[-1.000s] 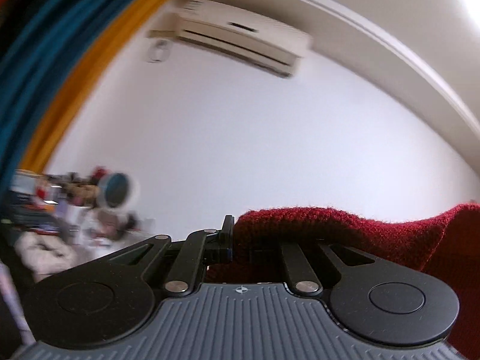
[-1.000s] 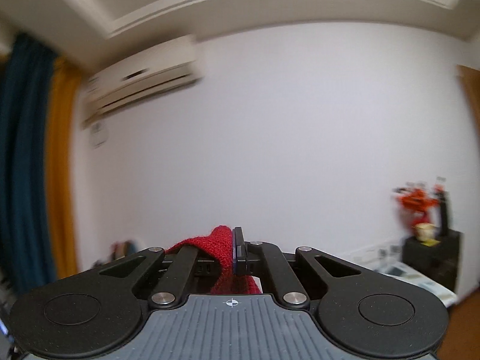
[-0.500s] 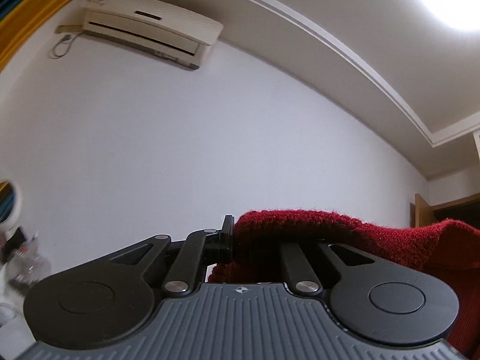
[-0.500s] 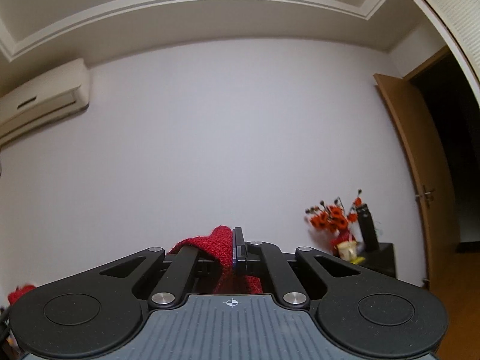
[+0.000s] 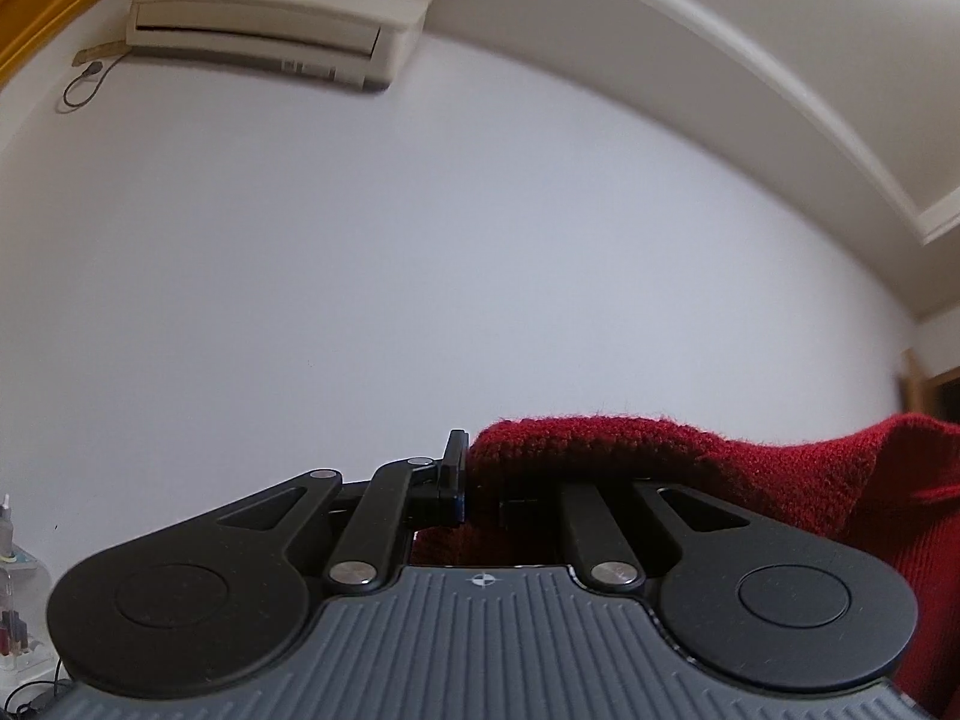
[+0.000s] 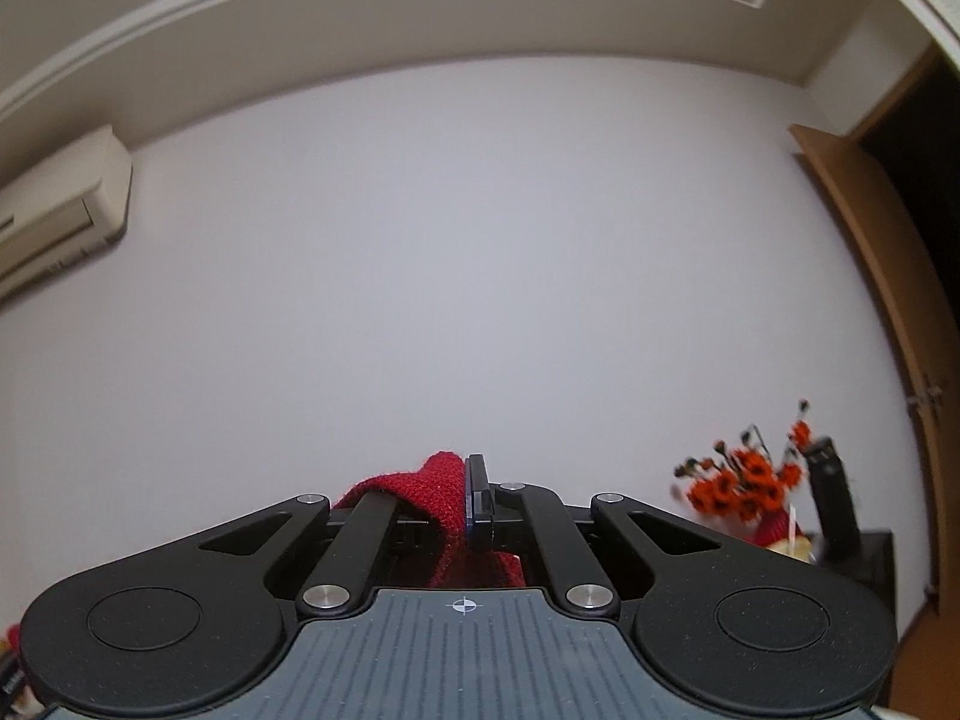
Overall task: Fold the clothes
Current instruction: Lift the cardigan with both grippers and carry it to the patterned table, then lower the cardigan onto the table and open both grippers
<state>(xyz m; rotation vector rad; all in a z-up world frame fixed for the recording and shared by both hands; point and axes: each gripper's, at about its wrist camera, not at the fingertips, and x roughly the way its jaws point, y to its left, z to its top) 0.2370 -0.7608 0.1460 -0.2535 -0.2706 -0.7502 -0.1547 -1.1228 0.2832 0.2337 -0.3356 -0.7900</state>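
Gripping the red knit garment in clamped left gripper and right gripper; the shallow edge bite is risking slippage.

Both my hand-held grippers clamped, raised.
My left hand-held gripper and my right hand-held gripper tilt slightly upward, jaws pinched tight on red knit sweater.

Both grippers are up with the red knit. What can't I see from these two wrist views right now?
- Red knit garment: its hanging part is hidden below the left gripper body, and cut off at the left view's right edge.
- Right view: only a small bunch of it shows at the right gripper.
- Folding surface: in neither view; both cameras tilt up at the wall.
- Orange flowers: blurred.
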